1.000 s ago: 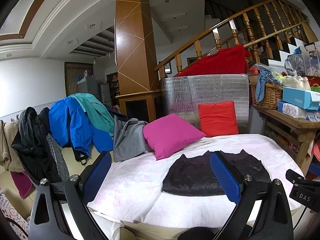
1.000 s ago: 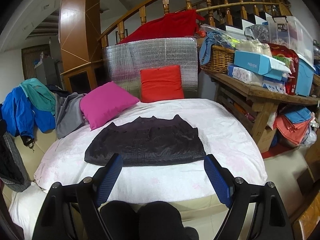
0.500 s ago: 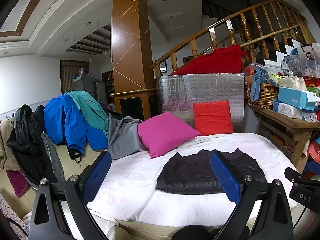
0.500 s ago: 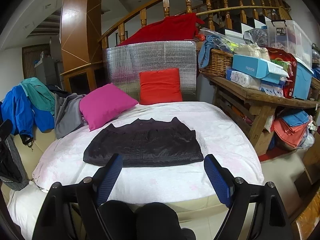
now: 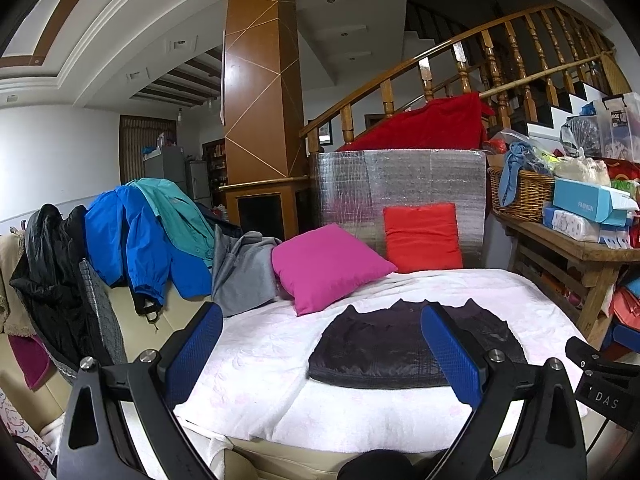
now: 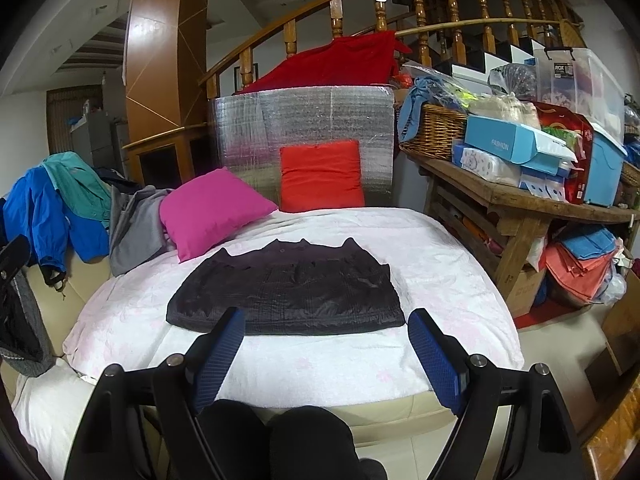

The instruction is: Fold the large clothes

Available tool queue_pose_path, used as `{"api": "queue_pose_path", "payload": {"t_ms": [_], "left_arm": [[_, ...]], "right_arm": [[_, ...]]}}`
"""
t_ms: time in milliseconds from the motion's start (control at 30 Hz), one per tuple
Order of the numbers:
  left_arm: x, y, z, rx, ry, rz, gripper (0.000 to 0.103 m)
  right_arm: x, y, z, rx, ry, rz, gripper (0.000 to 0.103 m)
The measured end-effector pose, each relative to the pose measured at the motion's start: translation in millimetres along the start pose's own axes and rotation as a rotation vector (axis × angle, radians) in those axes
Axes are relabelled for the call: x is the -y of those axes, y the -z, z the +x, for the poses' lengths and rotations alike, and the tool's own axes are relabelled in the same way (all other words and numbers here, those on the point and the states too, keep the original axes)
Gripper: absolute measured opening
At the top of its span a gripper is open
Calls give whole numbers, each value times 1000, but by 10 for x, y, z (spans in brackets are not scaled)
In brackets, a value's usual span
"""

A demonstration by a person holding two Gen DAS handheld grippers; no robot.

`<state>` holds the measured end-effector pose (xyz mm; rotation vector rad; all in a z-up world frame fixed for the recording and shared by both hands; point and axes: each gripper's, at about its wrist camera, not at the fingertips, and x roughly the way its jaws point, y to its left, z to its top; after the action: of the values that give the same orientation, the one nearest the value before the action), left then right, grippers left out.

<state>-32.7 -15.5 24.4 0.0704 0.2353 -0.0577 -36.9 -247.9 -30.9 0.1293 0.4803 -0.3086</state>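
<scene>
While the folded jacket (image 6: 286,294) lies flat on the bed (image 6: 452,264), the left claw (image 5: 324,350) and right claw (image 6: 326,354) hover spread and empty.

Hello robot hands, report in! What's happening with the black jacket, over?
Left gripper open, empty. Right gripper open, empty. Black jacket lies folded flat on the white blanket, untouched. Pink pillow sits behind it, nothing blocking.

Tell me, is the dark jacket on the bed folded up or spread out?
Folded. The dark jacket lies as a flat, compact rectangle on the white bed cover, no sleeves sticking out, its collar at the far edge.
</scene>
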Motion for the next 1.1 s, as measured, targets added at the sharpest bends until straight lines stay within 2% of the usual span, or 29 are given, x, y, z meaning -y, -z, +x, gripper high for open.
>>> {"api": "queue_pose_path", "payload": {"t_ms": [433, 1100], "left_arm": [[116, -6, 96, -10, 22, 27, 99], [241, -112, 577, -66, 3, 49, 99]], "right_arm": [[20, -75, 77, -3, 8, 0, 86], [-79, -360, 640, -57, 14, -23, 86]]}}
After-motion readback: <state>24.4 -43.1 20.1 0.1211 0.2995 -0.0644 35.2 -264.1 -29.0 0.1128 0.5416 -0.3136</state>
